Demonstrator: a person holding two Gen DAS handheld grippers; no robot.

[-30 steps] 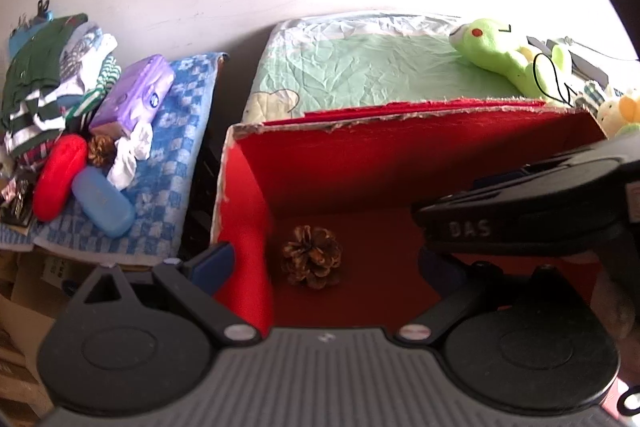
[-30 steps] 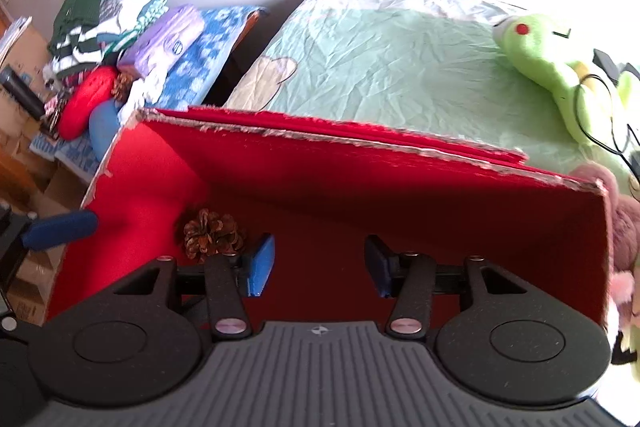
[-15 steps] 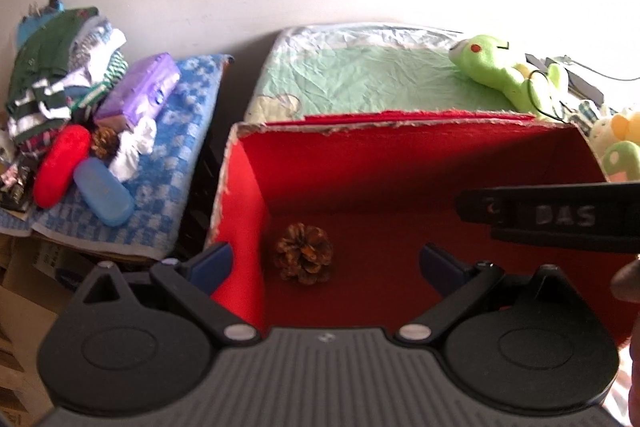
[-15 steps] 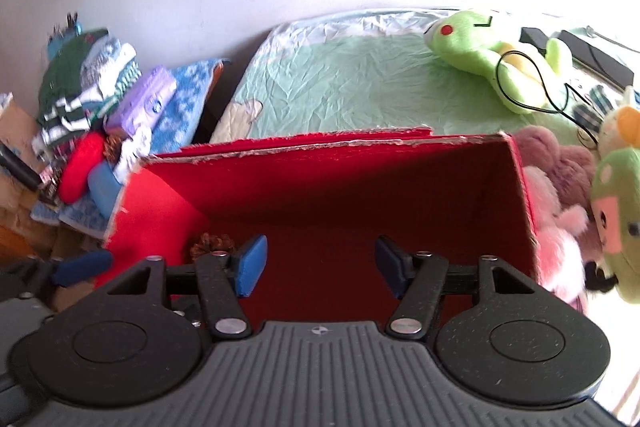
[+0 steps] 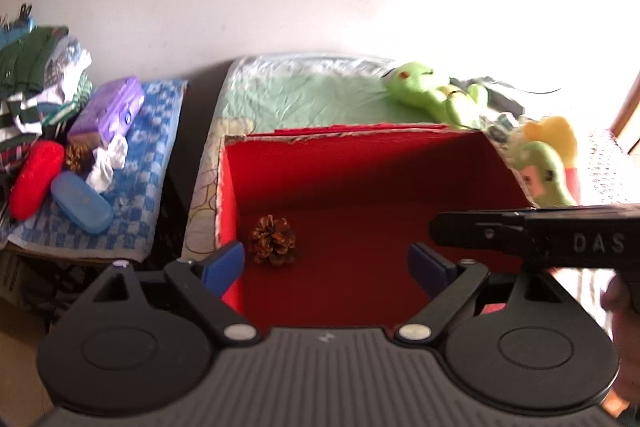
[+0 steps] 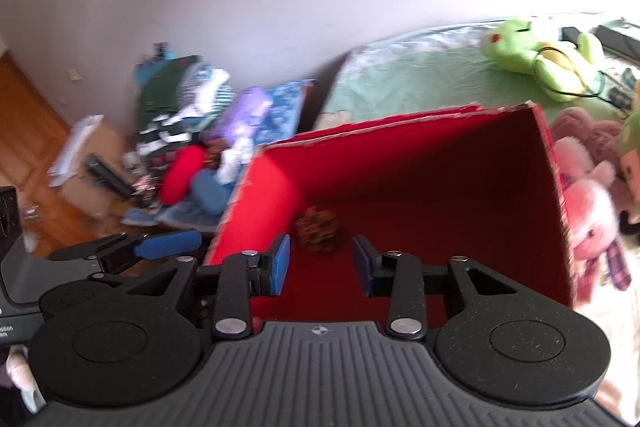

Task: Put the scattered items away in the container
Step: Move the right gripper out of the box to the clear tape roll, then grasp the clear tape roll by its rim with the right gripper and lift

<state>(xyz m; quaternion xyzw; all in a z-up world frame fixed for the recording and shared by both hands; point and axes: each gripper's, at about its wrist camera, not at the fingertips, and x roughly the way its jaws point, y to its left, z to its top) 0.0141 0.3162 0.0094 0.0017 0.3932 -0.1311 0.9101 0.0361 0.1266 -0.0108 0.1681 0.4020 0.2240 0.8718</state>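
Only right wrist shows pink plush (image 6: 588, 203) (beside red box (image 6: 556, 195)).

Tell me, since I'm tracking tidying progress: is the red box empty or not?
Not empty. One pine cone lies on the floor of the red box, near its left wall; nothing else shows inside.

An open red box (image 5: 360, 163) stands on a bed, its walls upright, its top rim frayed. One brown pine cone (image 5: 273, 240) lies on the box floor near the left wall. Left of the bed, on a blue checked cloth, lie the scattered items: a red case (image 5: 35, 179), a blue case (image 5: 82, 202), a purple case (image 5: 109, 111), a second pine cone (image 5: 77, 155) and crumpled white tissue (image 5: 109, 163), all close together.
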